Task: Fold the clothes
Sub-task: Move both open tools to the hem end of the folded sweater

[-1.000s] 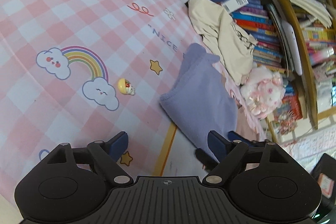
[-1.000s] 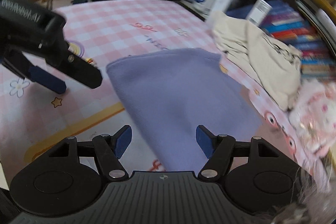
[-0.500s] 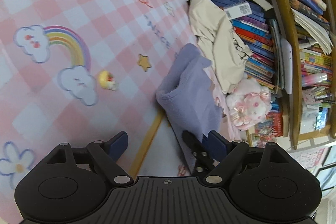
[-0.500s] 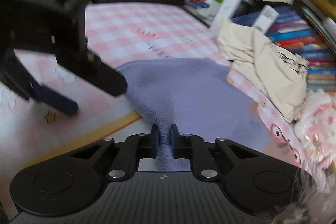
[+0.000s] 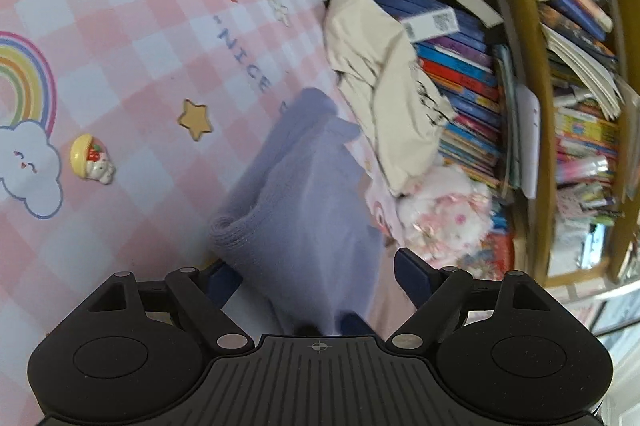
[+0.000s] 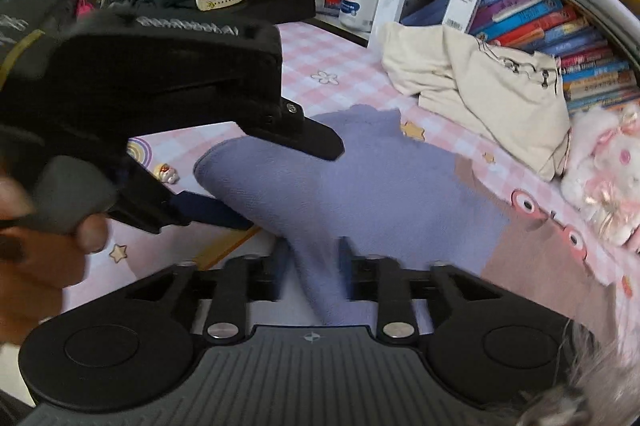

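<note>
cloth first: we want the near edge of the purple garment (image 6: 384, 194) pinched cleanly before lifting it over. our right gripper (image 6: 312, 262) sits bottom centre with the garment between its blue pads, jaws opening. our left gripper (image 5: 316, 270) is spread wide and closing, the garment's bunched corner between its fingers, not yet pinched.

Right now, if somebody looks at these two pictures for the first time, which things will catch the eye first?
First the purple cloth, lying on the pink checked sheet with one corner lifted between the fingers of the right gripper, whose jaws are opening. The left gripper stands open around the cloth's raised fold. Behind, a cream garment lies against a crowded bookshelf.
</note>
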Demonstrator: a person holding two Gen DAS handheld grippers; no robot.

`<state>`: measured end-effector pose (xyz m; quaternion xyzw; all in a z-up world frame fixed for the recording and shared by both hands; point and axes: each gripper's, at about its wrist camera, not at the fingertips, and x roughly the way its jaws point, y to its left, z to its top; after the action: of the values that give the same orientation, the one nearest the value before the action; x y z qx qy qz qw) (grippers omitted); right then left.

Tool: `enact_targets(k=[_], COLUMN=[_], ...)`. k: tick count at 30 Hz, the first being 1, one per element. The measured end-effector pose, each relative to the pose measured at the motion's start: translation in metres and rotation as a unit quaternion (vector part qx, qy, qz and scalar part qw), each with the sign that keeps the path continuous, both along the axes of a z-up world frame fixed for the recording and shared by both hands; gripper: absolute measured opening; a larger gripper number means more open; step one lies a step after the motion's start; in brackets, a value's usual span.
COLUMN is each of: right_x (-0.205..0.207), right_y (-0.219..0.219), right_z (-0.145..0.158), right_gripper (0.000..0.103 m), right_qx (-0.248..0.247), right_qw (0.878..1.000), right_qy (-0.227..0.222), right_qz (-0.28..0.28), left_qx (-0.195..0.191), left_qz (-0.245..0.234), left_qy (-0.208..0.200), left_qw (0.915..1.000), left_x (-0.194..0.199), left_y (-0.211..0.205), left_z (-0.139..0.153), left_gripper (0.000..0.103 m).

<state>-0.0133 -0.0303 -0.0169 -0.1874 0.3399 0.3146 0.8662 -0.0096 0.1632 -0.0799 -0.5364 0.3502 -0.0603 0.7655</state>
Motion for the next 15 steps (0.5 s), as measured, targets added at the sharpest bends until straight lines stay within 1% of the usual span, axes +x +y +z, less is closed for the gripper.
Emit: enact_targets(k=[1,2,3,4,6,8,10,12,15], right_x=[-0.002,-0.004,-0.006,-0.008,-0.012,-0.015,-0.020,-0.022,-0.014], right_y=[-0.006,-0.014,-0.025,-0.037,-0.060,-0.087,-0.122,-0.159,-0.216], right_z=[0.001,0.003,0.003,0.004,0.005,0.005,0.002,-0.002,-0.007], right_gripper=[0.041,0.041,0.042,0.043,0.049,0.053,0.056,0.058,0.059], right_qx=[0.005,0.011,0.019,0.026,0.041,0.056,0.071,0.091,0.117], right_qw=[1.000,1.000,0.999,0.998,0.994,0.987,0.972,0.951,0.912], right_qy=[0.001,0.005,0.011,0.017,0.030,0.039,0.046,0.047,0.048], right_qz=[-0.006,-0.017,-0.035,-0.054,-0.092,-0.144,-0.218,-0.291,-0.390], left_qx=[0.001,0.002,0.002,0.001,-0.006,-0.004,0.002,0.007,0.007], left_qz=[0.006,0.010,0.014,0.017,0.024,0.024,0.021,0.018,0.016], left_qy=[0.005,0.011,0.018,0.019,0.019,0.017,0.015,0.013,0.013], left_qw=[1.0000,0.9999,0.9997,0.9997,0.9995,0.9996,0.9997,0.9997,0.9998], left_x=[0.000,-0.001,-0.002,-0.004,-0.005,-0.005,-0.005,-0.005,-0.004], left_y=[0.000,0.001,0.002,0.003,0.004,0.004,0.003,0.002,0.002], left_z=[-0.002,-0.005,-0.007,-0.008,-0.010,-0.010,-0.010,-0.009,-0.008], left_gripper=[0.076,0.073,0.065,0.061,0.061,0.060,0.060,0.060,0.060])
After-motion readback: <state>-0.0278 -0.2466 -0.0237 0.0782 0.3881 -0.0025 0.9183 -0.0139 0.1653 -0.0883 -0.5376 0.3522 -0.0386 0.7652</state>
